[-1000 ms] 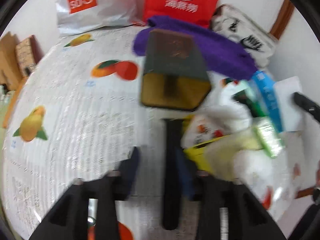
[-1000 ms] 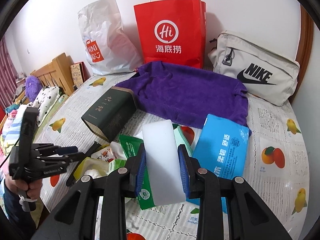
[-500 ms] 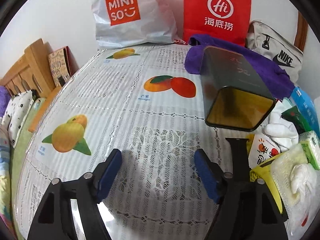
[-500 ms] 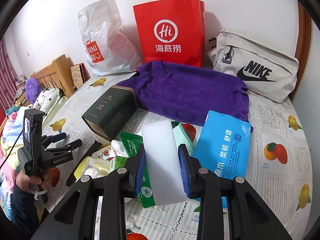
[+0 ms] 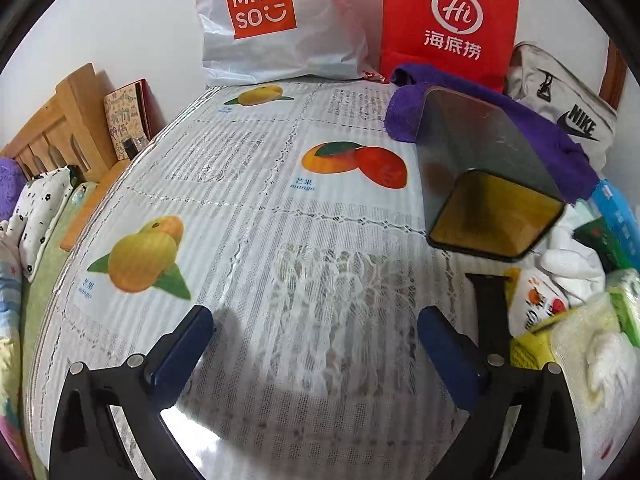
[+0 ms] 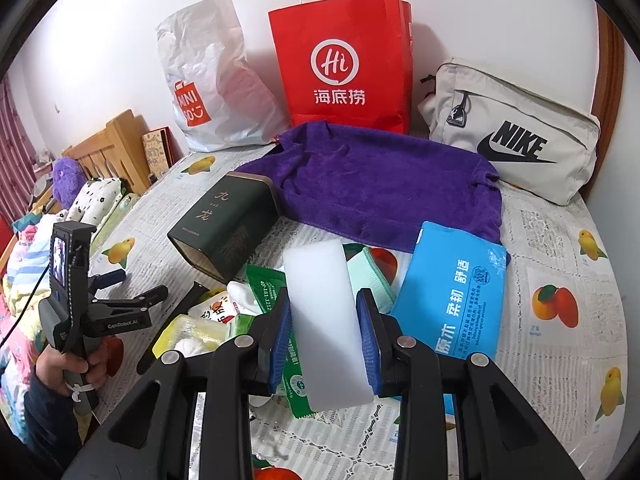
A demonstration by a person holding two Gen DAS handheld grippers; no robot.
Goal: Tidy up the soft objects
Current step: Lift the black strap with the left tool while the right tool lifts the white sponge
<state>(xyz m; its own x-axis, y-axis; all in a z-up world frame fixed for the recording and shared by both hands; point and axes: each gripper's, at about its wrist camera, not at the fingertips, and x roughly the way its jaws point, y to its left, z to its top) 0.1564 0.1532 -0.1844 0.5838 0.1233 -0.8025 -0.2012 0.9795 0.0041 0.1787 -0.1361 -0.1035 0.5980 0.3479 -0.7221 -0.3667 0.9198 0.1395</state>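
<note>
Squarely clamped in right gripper (image 6: 323, 330) jaws: smooth white foam block (image 6: 326, 320); left gripper (image 5: 316, 330) jaws opening, nothing between; fruit-print lace surface (image 5: 248, 216), white wall behind

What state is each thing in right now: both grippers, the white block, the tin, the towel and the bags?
left gripper: jaws opening, nothing between them.
right gripper: shut on the white foam block.
dark green tin: lying on its side, open end showing.
purple towel: spread flat.
red paper bag: upright.
white plastic bag: upright, crumpled.
Nike pouch: zipped.
</note>
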